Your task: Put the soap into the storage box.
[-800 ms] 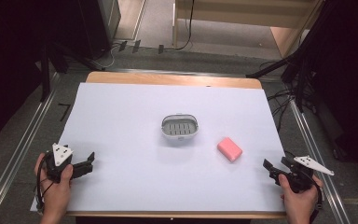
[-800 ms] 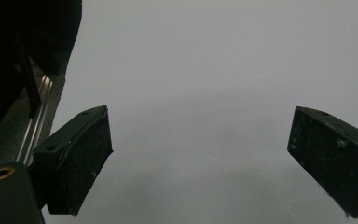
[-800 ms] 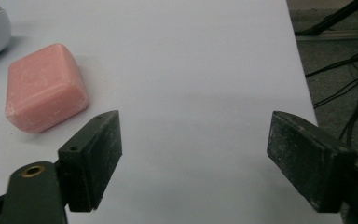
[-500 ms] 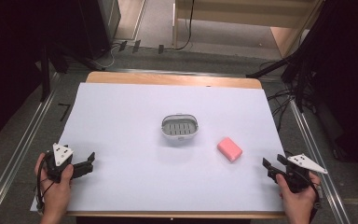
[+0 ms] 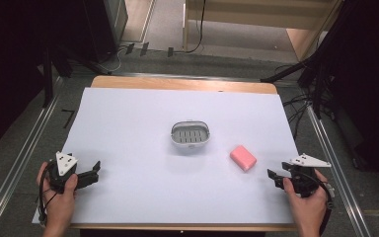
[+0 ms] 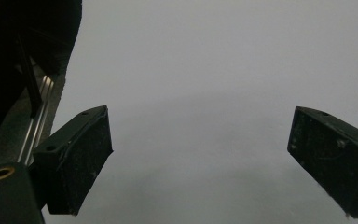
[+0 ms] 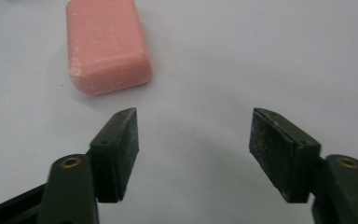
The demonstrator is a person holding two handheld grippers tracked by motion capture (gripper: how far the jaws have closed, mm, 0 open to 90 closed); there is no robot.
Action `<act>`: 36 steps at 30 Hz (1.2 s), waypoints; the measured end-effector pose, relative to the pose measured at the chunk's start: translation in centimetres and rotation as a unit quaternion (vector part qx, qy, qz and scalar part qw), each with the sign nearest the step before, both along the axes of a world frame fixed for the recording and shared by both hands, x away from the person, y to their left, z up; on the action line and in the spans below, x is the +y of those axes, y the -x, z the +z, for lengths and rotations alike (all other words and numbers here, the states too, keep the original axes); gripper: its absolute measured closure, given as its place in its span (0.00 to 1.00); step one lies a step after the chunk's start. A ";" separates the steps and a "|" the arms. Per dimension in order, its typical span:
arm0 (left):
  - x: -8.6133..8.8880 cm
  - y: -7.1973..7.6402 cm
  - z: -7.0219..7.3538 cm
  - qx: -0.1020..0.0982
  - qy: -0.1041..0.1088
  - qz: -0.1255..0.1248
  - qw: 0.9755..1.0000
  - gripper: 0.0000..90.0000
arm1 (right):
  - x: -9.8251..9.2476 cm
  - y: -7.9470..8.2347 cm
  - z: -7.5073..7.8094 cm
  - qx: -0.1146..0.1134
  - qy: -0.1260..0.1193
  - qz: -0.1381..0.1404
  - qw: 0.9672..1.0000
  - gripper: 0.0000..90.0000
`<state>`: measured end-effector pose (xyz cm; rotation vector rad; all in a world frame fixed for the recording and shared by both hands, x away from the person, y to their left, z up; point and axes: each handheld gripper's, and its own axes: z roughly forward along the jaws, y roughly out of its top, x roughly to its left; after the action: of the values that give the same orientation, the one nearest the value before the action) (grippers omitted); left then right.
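A pink soap bar [image 5: 243, 157] lies flat on the white sheet [image 5: 138, 123], just right of and a little nearer the person than the grey soap dish [image 5: 190, 135]. The right gripper [image 5: 274, 177] sits near the soap's right side, jaws apart with nothing between them. The left gripper [image 5: 94, 170] rests well left of the dish, jaws wide and empty.

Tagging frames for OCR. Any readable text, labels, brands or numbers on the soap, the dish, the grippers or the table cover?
None: no readable text, label, brand or number in any view.
Pink soap bar: plain face, no stamp visible.
Grey soap dish: slots in the floor, no lettering.
Left gripper and right gripper: bare black jaws, no marks.
White table cover: blank.
Black mark on the floor left of the table: not legible as a character.
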<state>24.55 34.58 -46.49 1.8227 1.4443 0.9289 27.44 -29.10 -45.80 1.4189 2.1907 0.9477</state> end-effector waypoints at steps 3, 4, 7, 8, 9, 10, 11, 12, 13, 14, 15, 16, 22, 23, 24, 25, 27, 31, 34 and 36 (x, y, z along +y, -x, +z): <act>0.0 0.0 0.0 0.000 0.000 0.000 1.000 0.08 | 0.5 -0.6 0.2 0.026 0.001 0.010 1.000 0.32; 0.0 0.0 0.0 -0.001 0.000 0.000 1.000 0.08 | 0.7 -0.8 0.3 0.034 0.006 0.014 0.999 0.29; 0.0 0.0 0.0 -0.001 0.000 0.000 1.000 0.08 | 1.1 -1.3 0.5 0.044 0.015 0.020 0.999 0.27; 0.0 0.0 0.0 -0.001 -0.001 -0.001 1.000 0.08 | 1.2 -1.4 0.7 0.047 0.016 0.021 0.999 0.27; 0.0 0.0 0.0 -0.001 -0.001 -0.001 1.000 0.08 | 1.3 -1.6 0.8 0.051 0.018 0.023 0.998 0.26; 0.0 0.0 0.0 -0.001 -0.001 -0.001 1.000 0.08 | 1.5 -1.9 1.0 0.060 0.021 0.024 0.998 0.24; 0.0 0.0 0.0 -0.001 -0.001 -0.001 1.000 0.08 | 1.5 -1.9 1.0 0.060 0.021 0.024 0.998 0.24; 0.0 0.0 0.0 -0.001 -0.001 -0.001 1.000 0.08 | 1.6 -2.1 1.0 0.062 0.025 0.025 0.997 0.24; 0.0 0.0 0.0 -0.001 -0.001 0.000 1.000 0.08 | 1.7 -2.2 1.1 0.064 0.026 0.026 0.997 0.24; 0.0 0.0 0.0 -0.001 0.000 0.000 1.000 0.08 | 1.8 -2.4 1.2 0.066 0.028 0.028 0.997 0.24; 0.0 0.0 0.0 -0.001 -0.001 0.000 1.000 0.08 | 1.8 -2.5 1.2 0.072 0.028 0.029 0.997 0.23; 0.0 0.0 0.0 0.000 0.000 0.000 1.000 0.08 | 2.0 -2.7 1.2 0.076 0.028 0.030 0.996 0.22; 0.0 0.0 0.0 -0.001 0.003 0.000 1.000 0.08 | 2.6 -3.5 1.2 0.090 0.034 0.036 0.995 0.22; 0.0 0.0 0.0 -0.001 0.003 0.000 1.000 0.08 | 2.6 -3.5 1.2 0.090 0.034 0.036 0.995 0.22; 0.0 0.0 0.0 -0.001 0.002 0.000 1.000 0.08 | 2.8 -3.7 1.2 0.094 0.036 0.039 0.994 0.22; 0.0 0.0 0.0 -0.001 0.003 0.000 1.000 0.08 | 2.8 -3.7 1.2 0.094 0.036 0.039 0.994 0.22; 0.0 0.0 0.0 -0.001 0.003 0.000 1.000 0.08 | 3.0 -3.9 1.2 0.097 0.040 0.041 0.994 0.22; 0.0 0.0 0.0 0.000 0.003 0.000 1.000 0.08 | 3.5 -4.4 1.3 0.103 0.041 0.048 0.993 0.21; 0.0 0.0 0.0 0.000 0.003 0.000 1.000 0.08 | 4.0 -4.6 1.4 0.109 0.043 0.051 0.992 0.21; 0.0 0.0 0.0 0.000 0.003 0.000 1.000 0.08 | 4.5 -4.9 1.5 0.110 0.046 0.058 0.991 0.20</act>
<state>24.56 34.63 -46.49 1.8183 1.4444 0.9239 32.36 -24.63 -44.29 1.4238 2.4670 0.7466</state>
